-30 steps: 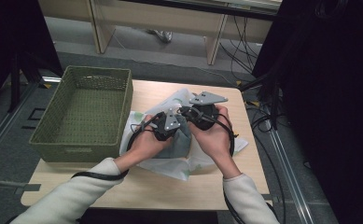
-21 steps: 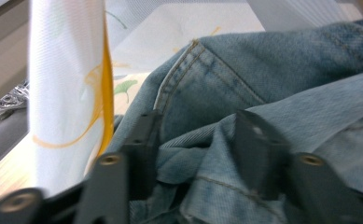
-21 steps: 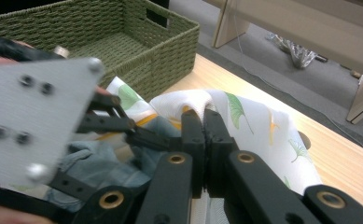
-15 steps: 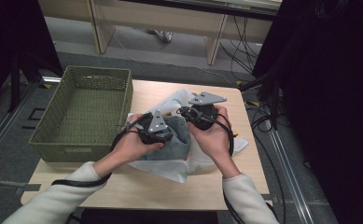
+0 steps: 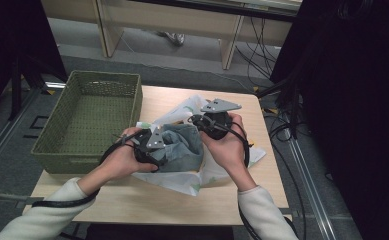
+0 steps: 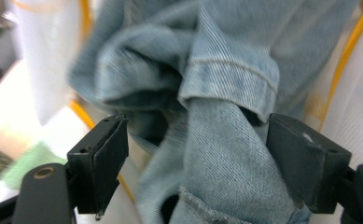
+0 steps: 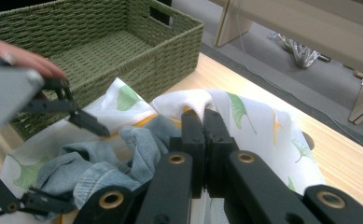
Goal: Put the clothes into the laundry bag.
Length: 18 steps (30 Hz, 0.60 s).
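Denim (image 5: 182, 147) sits bunched on the white leaf-print cloth (image 5: 182, 181), table centre, right of the green basket (image 5: 89, 120). Left gripper (image 6: 195, 144): jaws just opened, fold between, pads clear. Right gripper (image 7: 202, 140): closed on white cloth. Risk: left re-closing could snag both layers.

A: The denim garment (image 5: 182, 147) is faded light blue with pale stitching.
B: The cloth (image 5: 182, 112) at its twelve o'clock is white with green leaf prints and yellow lines; the basket (image 5: 89, 120) at nine o'clock is olive green.
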Each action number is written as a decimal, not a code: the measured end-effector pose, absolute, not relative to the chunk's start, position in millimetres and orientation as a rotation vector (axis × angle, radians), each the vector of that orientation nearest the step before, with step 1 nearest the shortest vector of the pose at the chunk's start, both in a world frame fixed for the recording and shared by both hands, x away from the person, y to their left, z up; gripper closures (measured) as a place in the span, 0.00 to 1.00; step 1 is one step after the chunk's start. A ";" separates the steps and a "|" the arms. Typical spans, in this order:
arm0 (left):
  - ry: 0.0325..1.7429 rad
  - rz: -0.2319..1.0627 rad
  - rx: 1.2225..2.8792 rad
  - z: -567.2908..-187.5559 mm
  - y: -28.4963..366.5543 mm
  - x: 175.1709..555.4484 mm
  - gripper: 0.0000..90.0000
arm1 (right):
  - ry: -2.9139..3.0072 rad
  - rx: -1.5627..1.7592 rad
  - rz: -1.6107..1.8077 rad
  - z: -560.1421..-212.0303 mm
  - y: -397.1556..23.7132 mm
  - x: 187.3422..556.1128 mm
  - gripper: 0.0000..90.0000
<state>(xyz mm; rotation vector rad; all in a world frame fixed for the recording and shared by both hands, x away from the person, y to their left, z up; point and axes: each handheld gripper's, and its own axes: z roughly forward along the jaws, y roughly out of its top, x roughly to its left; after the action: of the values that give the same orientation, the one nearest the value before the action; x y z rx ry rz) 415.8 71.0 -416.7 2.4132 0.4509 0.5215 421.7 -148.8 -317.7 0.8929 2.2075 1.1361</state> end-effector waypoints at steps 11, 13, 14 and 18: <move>0.508 0.458 2.485 -437.1 56.8 416.1 0.95 | 2.233 0.882 1.124 -320.6 -146.5 421.5 1.00; 0.532 0.443 2.465 -434.5 56.1 414.8 0.97 | 2.244 0.877 1.120 -321.0 -144.4 420.7 1.00; 0.543 0.437 2.451 -432.4 56.4 414.0 0.97 | 2.244 0.872 1.116 -321.1 -143.6 420.3 1.00; 0.578 0.412 2.368 -421.6 58.7 410.4 0.97 | 2.247 0.869 1.113 -320.0 -142.7 419.0 1.00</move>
<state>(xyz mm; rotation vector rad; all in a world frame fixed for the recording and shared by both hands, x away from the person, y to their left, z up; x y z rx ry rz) 410.4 58.7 -421.6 2.3682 0.5777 0.4120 419.0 -142.7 -320.0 0.8688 2.2469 1.1132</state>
